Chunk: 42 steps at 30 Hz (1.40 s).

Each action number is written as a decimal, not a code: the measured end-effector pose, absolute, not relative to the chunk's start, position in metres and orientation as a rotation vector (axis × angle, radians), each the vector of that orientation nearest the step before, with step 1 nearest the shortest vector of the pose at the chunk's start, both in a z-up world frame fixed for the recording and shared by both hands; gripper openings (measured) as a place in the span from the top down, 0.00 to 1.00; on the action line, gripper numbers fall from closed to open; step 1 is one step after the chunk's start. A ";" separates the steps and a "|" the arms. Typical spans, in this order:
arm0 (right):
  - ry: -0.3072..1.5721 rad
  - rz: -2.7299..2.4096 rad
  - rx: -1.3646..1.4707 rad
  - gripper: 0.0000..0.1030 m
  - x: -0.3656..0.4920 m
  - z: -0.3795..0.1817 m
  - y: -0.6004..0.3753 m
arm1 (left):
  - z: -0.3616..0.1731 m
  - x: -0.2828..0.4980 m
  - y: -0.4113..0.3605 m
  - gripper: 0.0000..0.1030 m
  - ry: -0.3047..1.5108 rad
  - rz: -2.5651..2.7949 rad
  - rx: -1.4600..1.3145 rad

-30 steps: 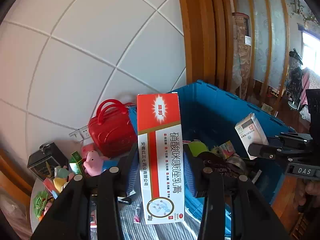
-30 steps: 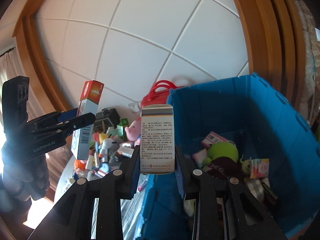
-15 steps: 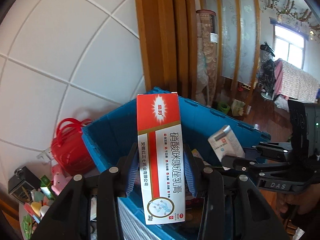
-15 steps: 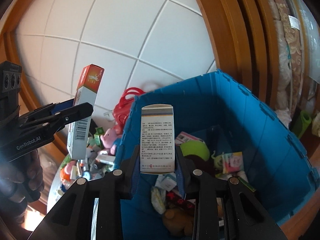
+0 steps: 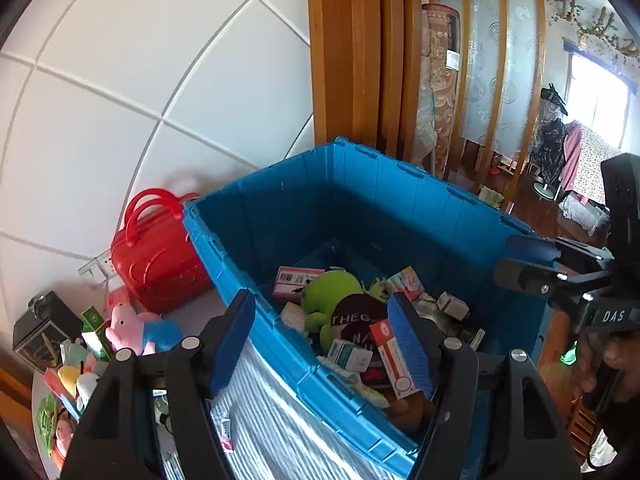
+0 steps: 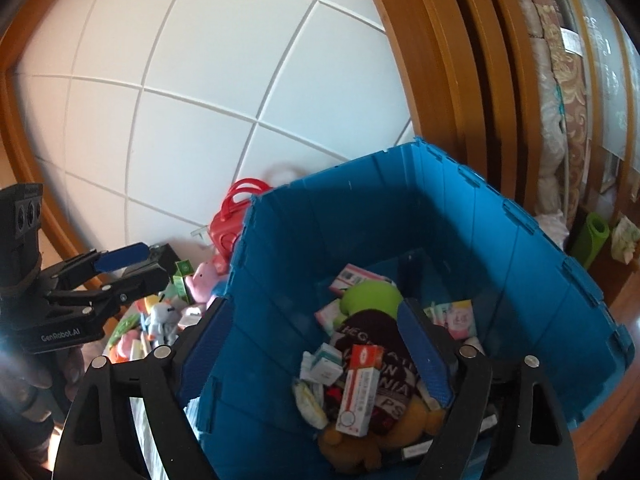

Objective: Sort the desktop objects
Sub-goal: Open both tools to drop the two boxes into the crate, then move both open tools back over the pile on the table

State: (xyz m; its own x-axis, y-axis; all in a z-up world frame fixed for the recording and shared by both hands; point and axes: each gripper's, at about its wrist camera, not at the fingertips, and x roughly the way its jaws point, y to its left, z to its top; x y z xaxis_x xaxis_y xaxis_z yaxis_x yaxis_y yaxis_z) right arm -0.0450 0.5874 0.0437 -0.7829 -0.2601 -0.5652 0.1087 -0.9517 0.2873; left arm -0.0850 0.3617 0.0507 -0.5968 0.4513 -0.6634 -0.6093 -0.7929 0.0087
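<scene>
Red-and-white box: the long carton [image 6: 359,390] lies inside the blue bin, on top of the heap of toys and packets, one end leaning on a dark cloth with white lettering [image 6: 374,344]. No gripper touches it.
Small white box: a white-and-teal carton [image 6: 326,364] lies just beside the red-and-white one, also loose on the heap.
Blue bin: the bin [image 5: 400,200] stands open against the white tiled wall; a green plush toy [image 5: 328,292] and a brown plush [image 6: 352,440] lie among the packets in it.
Left gripper: the left gripper [image 5: 322,344] has its jaws opening and nothing between them; its blue pads [image 5: 234,340] straddle the near wall of the bin without pressing on it.
Right gripper: the right gripper [image 6: 316,354] has its jaws opening and spread wide, with no thing between the pads; it points down into the bin over the heap.
Hands: in the right wrist view a hand [image 6: 32,376] holds the left gripper's body at the left edge, over the table; in the left wrist view the right gripper [image 5: 532,264] reaches in from the right over the bin's rim.
Table: a red case [image 5: 156,256], a pink plush pig [image 5: 128,328] and small toys crowd the table left of the bin.
</scene>
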 end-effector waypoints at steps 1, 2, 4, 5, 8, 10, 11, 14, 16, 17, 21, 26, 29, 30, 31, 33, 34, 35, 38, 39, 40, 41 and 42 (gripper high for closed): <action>-0.343 -2.760 0.926 0.14 -0.045 0.045 0.579 | 0.046 -0.084 0.353 0.34 0.307 2.359 -0.904; -0.331 -2.748 0.924 0.13 -0.045 0.046 0.572 | 0.043 -0.084 0.345 0.34 0.301 2.368 -0.920; -0.306 -2.726 0.921 0.12 -0.048 0.047 0.558 | 0.035 -0.081 0.324 0.34 0.288 2.388 -0.951; -0.294 -2.716 0.919 0.11 -0.049 0.048 0.550 | 0.031 -0.080 0.312 0.34 0.279 2.398 -0.964; -0.255 -2.683 0.906 0.10 -0.051 0.051 0.524 | 0.018 -0.078 0.275 0.34 0.250 2.438 -1.014; -0.230 -2.662 0.899 0.10 -0.053 0.053 0.506 | 0.008 -0.076 0.248 0.34 0.225 2.465 -1.052; -0.216 -2.651 0.896 0.10 -0.053 0.053 0.496 | 0.003 -0.074 0.234 0.34 0.215 2.479 -1.069; -0.174 -2.614 0.899 0.09 -0.054 0.053 0.465 | -0.013 -0.071 0.190 0.34 0.162 2.510 -1.136; -0.148 -2.590 0.905 0.09 -0.055 0.051 0.444 | -0.024 -0.069 0.161 0.34 0.111 2.525 -1.181; -0.137 -2.577 0.908 0.09 -0.056 0.050 0.433 | -0.029 -0.067 0.148 0.34 0.097 2.535 -1.200; -0.086 -2.528 0.924 0.09 -0.060 0.044 0.386 | -0.048 -0.059 0.095 0.34 0.045 2.575 -1.266; -0.027 -2.472 0.983 0.09 -0.064 0.023 0.333 | -0.073 -0.055 0.037 0.34 -0.017 2.614 -1.340; 0.012 -2.446 1.028 0.09 -0.066 -0.001 0.305 | -0.088 -0.057 0.008 0.34 -0.034 2.633 -1.375; 0.024 -2.437 1.053 0.09 -0.069 -0.013 0.296 | -0.094 -0.059 -0.001 0.34 -0.034 2.637 -1.388; 0.031 -2.425 1.086 0.09 -0.071 -0.026 0.289 | -0.101 -0.060 -0.009 0.34 -0.035 2.637 -1.402; 0.037 -2.394 1.175 0.09 -0.077 -0.056 0.275 | -0.114 -0.064 -0.024 0.34 -0.039 2.639 -1.432; 0.040 -2.379 1.218 0.09 -0.080 -0.071 0.269 | -0.120 -0.066 -0.033 0.34 -0.043 2.642 -1.442; 0.048 -2.368 1.251 0.09 -0.082 -0.084 0.263 | -0.125 -0.068 -0.040 0.34 -0.043 2.647 -1.450; 0.082 -2.346 1.338 0.09 -0.088 -0.118 0.244 | -0.142 -0.076 -0.068 0.34 -0.051 2.673 -1.478; 0.086 -2.339 1.356 0.09 -0.090 -0.125 0.239 | -0.148 -0.079 -0.078 0.34 -0.054 2.685 -1.488; 0.093 -2.333 1.372 0.09 -0.093 -0.130 0.233 | -0.155 -0.083 -0.087 0.34 -0.056 2.694 -1.502; 0.103 -2.330 1.383 0.09 -0.095 -0.135 0.227 | -0.160 -0.088 -0.096 0.34 -0.059 2.700 -1.515; 0.111 -2.329 1.389 0.09 -0.098 -0.140 0.221 | -0.166 -0.092 -0.104 0.34 -0.058 2.706 -1.524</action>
